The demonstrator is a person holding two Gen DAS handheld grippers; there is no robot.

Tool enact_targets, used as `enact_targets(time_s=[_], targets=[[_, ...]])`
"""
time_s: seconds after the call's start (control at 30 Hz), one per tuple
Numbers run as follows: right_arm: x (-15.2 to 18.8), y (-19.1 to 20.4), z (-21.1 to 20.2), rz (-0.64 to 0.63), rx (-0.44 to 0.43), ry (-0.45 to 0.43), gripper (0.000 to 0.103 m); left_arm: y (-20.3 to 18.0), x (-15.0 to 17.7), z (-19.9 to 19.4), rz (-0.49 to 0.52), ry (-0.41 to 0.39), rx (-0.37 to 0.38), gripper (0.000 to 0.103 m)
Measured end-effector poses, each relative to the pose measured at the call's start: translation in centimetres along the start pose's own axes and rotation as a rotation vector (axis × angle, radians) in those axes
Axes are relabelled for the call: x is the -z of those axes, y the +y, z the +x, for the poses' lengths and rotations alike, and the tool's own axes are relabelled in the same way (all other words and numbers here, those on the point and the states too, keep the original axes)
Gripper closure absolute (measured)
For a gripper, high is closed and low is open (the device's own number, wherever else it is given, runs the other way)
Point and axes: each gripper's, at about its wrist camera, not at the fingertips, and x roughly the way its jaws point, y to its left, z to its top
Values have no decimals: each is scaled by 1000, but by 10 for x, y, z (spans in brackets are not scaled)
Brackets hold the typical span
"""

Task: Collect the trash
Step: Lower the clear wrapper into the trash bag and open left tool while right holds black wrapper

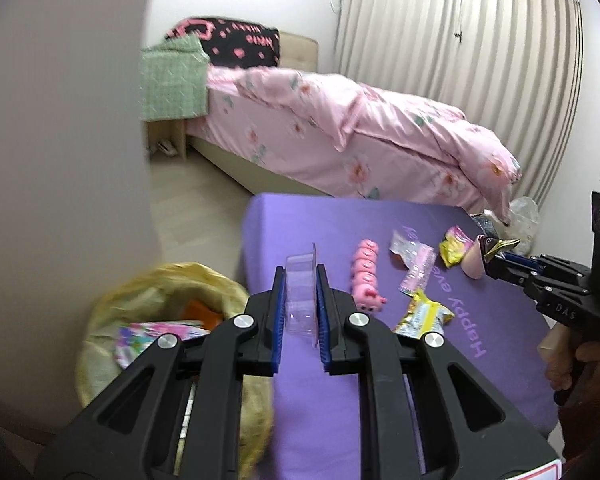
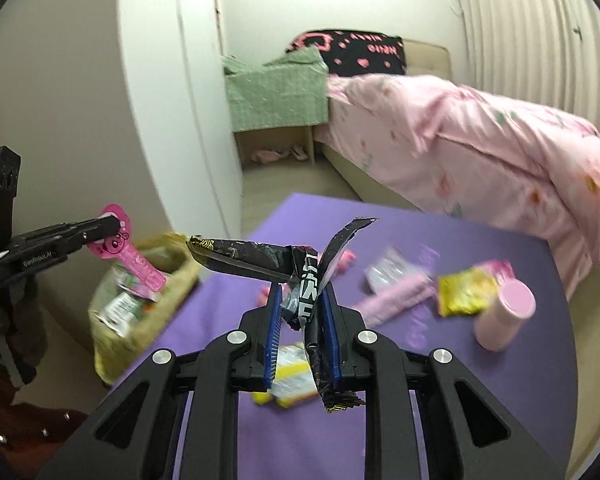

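Left gripper (image 1: 300,280), jaws clamped on a clear plastic blister pack (image 1: 300,300) with a pink card backing; right gripper (image 2: 300,304), jaws clamped on a crumpled black foil wrapper (image 2: 296,280); both loads are held above the purple mat (image 1: 440,380), with the yellow-lined trash bin (image 1: 112,312) on the floor just beside its left edge. Handling advice: keep both grips firm until each piece hangs squarely over the bin mouth, then release one at a time. Obscured: motion blur smears the yellow packets, silver wrapper and pink cup left on the mat, the bin's contents are unclear, and the wrapper's lettering is unreadable.
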Motion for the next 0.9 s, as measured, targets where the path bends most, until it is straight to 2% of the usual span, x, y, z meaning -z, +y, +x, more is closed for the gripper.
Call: enact_targets(time_s=[0.17, 0.3, 0.63, 0.9], targets=[[-11, 34, 0, -18, -56, -24, 84, 20, 0, -29, -2, -53, -57, 90], [-16, 65, 7, -71, -93, -17, 84, 41, 8, -39, -31, -58, -95, 90], [-20, 108, 35, -146, -136, 36, 84, 89, 34, -25, -128, 4, -141, 90], [-12, 114, 59, -161, -133, 95, 84, 125, 65, 22, -215, 130, -163, 90]])
